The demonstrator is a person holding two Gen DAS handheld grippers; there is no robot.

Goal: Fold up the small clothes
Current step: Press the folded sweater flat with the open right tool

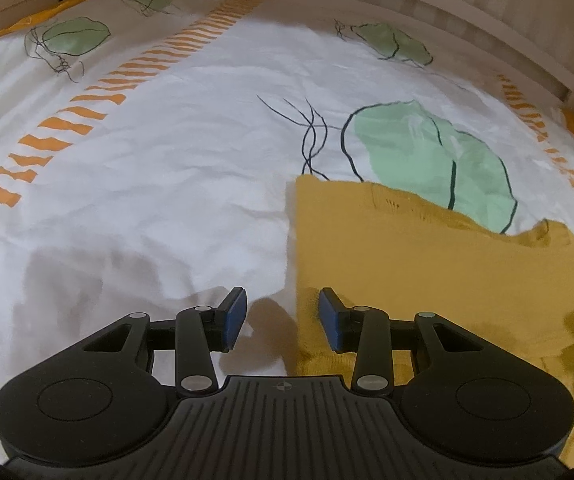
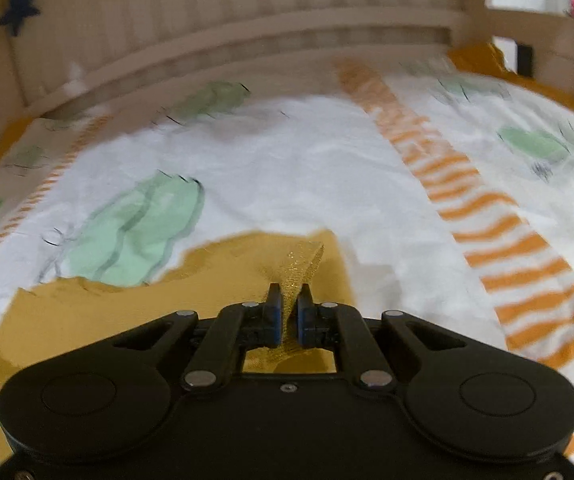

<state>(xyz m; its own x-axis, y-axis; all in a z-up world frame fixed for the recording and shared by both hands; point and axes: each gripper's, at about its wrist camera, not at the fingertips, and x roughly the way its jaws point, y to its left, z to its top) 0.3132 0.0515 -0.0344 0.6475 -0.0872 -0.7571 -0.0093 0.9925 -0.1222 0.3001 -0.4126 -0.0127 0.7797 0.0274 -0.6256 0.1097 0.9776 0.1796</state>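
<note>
Right wrist view: the right gripper [image 2: 289, 312] pinches a raised fold of one mustard-yellow garment [image 2: 87, 312]. Left wrist view: the left gripper [image 1: 282, 320] is spread wide, straddling the garment's [image 1: 427, 276] left edge. One garment lies on one white leaf-printed bedsheet [image 1: 167, 168].

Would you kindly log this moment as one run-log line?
left gripper: open, over garment edge | right gripper: shut on mustard garment | surface: bedsheet
</note>
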